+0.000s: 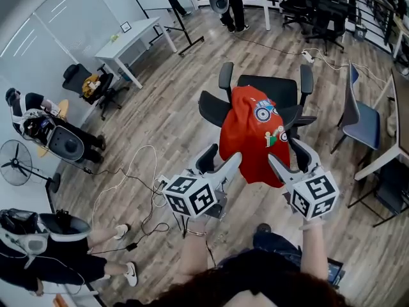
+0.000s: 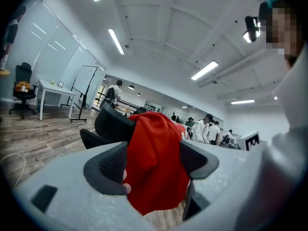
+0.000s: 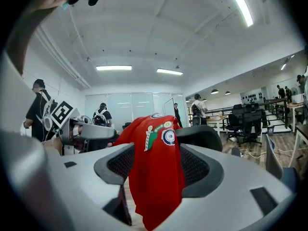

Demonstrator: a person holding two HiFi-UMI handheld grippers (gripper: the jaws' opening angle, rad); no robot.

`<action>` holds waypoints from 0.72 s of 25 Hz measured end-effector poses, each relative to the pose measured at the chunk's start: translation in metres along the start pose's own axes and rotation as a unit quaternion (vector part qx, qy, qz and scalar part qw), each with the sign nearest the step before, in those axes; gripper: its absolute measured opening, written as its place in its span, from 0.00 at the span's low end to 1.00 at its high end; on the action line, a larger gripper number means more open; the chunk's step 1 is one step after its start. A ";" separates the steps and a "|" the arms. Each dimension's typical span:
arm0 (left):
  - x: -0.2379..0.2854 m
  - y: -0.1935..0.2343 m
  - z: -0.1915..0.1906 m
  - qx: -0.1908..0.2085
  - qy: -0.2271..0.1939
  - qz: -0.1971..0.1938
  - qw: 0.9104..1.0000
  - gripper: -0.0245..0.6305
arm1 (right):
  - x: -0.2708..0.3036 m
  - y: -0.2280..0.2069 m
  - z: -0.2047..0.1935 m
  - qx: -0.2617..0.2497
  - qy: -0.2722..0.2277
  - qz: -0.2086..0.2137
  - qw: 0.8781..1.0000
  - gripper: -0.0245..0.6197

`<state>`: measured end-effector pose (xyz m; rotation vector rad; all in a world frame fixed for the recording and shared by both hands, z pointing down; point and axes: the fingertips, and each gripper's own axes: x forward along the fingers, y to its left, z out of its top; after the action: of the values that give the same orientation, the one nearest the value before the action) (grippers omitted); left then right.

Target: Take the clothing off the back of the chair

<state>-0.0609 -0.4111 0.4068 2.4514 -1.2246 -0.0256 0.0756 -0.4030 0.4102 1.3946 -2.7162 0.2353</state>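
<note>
Facing the red garment from behind the chair, with both grippers level with the cloth's lower half. Finding the garment draped over the top of the chair's back and hanging down the chair's rear face, printed badges outward, hem dangling free below the backrest.

Presenting the left gripper with jaws spread wide, just beside the garment's left edge behind the chair. Sighting red cloth through the gap, yet pinching nothing. Presenting the right gripper equally wide, near the garment's lower right edge behind the chair, also gripping nothing. Failing to confirm, from any view, whether either gripper is brushing the cloth.

Judging the step in hand to be the approach before the grasp. Recommending advancing both grippers toward the chair until well engaged with a fold in each gap. Recommending taking the two side edges rather than the loose hem, and closing on cloth alone, never on the backrest.

Advising a lift straight up over the top of the chair's back, both sides together, before drawing away. Guarding thereby against snagging on the chair's armrests or pulling the chair along.
</note>
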 end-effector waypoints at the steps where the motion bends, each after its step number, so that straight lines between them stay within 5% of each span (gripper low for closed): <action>1: 0.004 0.002 -0.003 -0.005 0.004 -0.002 1.000 0.56 | 0.003 -0.001 -0.003 0.003 0.004 0.002 1.000 0.45; 16: 0.052 0.003 -0.027 -0.035 0.059 -0.052 0.996 0.59 | 0.044 -0.004 -0.015 0.013 0.023 0.034 0.999 0.46; 18: 0.057 -0.001 -0.026 -0.025 0.061 -0.052 0.996 0.47 | 0.048 -0.006 -0.015 0.012 0.024 0.037 0.999 0.46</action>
<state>-0.0202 -0.4460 0.4395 2.4338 -1.0316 0.0619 0.0525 -0.4423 0.4326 1.2767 -2.7375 0.3047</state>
